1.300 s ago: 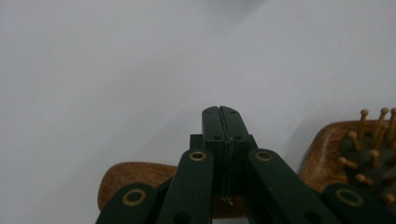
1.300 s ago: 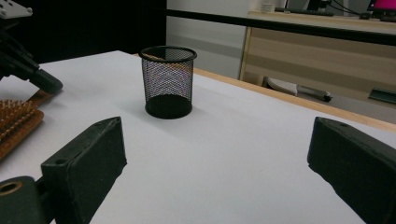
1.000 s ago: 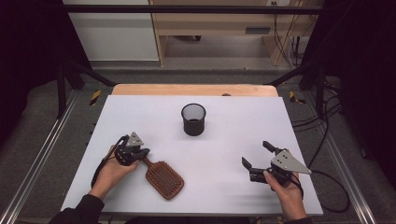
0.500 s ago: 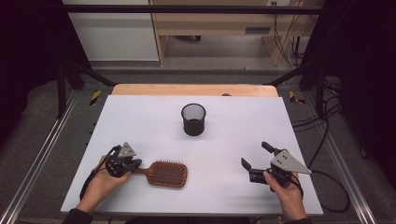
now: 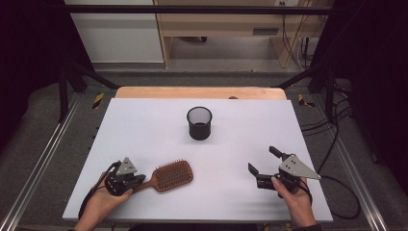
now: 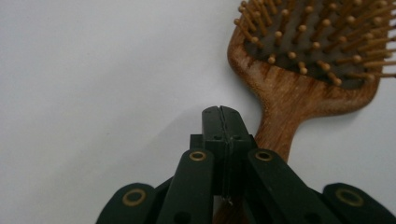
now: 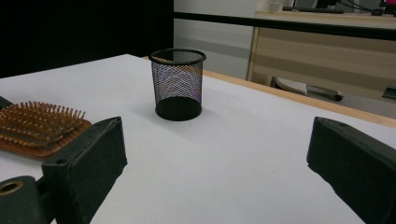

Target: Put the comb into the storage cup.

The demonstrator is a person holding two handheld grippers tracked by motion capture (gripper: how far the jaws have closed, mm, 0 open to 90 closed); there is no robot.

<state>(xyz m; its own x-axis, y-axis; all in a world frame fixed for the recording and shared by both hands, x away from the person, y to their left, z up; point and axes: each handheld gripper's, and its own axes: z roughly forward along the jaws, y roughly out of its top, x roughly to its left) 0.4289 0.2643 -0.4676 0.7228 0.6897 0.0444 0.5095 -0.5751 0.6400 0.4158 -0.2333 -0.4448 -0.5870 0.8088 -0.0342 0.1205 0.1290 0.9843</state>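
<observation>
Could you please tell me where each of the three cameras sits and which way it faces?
High view: above the table's near side, facing forward and down; both hands with tongs.
Left gripper view: on the left tongs, over the brown wooden paddle hairbrush.
Right gripper view: on the right tongs, toward the black mesh cup.
All share the hairbrush.

Lighting even and diffuse from above; white table [image 5: 144, 139] bright, surroundings falling off to near black at left and right edges of high view. Shadows soft and short: faint one under the mesh cup [image 5: 199, 123], slightly darker pool at its base in right gripper view. No hard glare on the tabletop. High view soft overall, low detail, mild compression smear. Left gripper view: own jaws near the lens blurred, hairbrush [image 6: 308, 60] bristles soft toward the top corner. Right gripper view: near jaws out of focus, cup fairly sharp, background shelving hazy.
</observation>
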